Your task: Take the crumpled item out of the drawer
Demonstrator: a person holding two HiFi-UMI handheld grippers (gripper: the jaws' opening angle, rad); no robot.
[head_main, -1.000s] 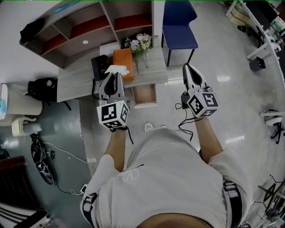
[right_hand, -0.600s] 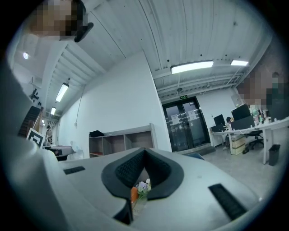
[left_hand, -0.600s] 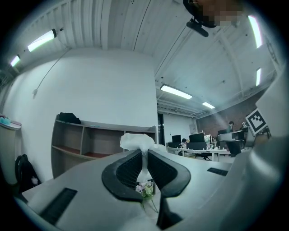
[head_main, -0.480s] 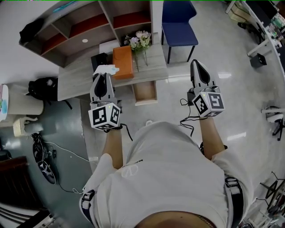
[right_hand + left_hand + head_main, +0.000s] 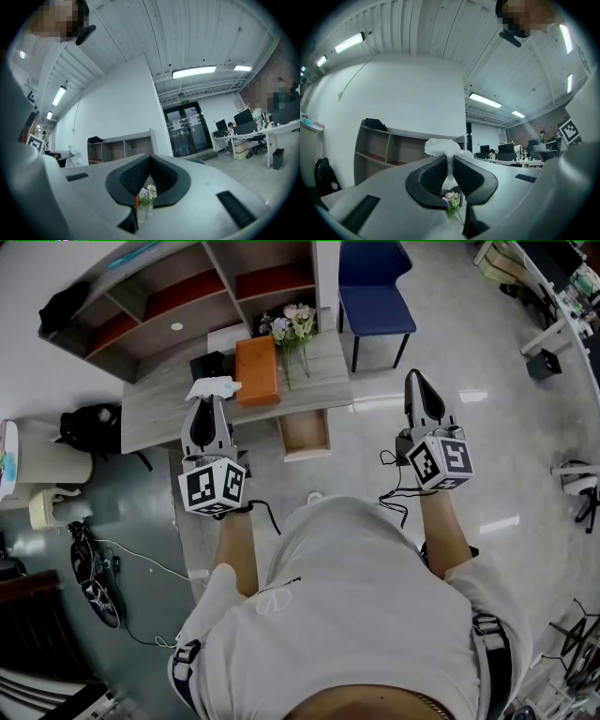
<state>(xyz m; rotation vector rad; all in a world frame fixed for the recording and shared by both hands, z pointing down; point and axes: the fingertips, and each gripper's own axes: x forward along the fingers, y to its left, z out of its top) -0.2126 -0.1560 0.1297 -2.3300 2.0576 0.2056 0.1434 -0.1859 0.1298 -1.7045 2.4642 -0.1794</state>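
One crumpled item [image 5: 212, 387], a white wad of tissue or thin paper, sits pinched at the tip of the left tongs [image 5: 208, 401], whose two dark pads are closed onto a narrow neck of it so that the loose bulk puffs out beyond them. Seen from the head view it hangs over the desk [image 5: 155, 413], above the front part of the top and clear of the surface as far as I can tell. The drawer [image 5: 306, 437] stands pulled out from the desk's front edge, to the right of the held wad, and what shows of its inside is plain wood with nothing I can make out lying in it. On the desk top, just right of the wad, lies an orange box [image 5: 257, 371], and beyond that a vase of flowers [image 5: 292, 326] near the desk's right end. The right tongs [image 5: 414, 377] hover off the desk's right side, over the floor, with their pads brought together at the tip and nothing between them. Behind the desk stands a shelf unit [image 5: 178, 296], and a blue chair [image 5: 375, 296] is at its far right corner. By my reading the task's main step is done, since the wad is out of the drawer and in a firm grip; what may remain is setting it down somewhere.
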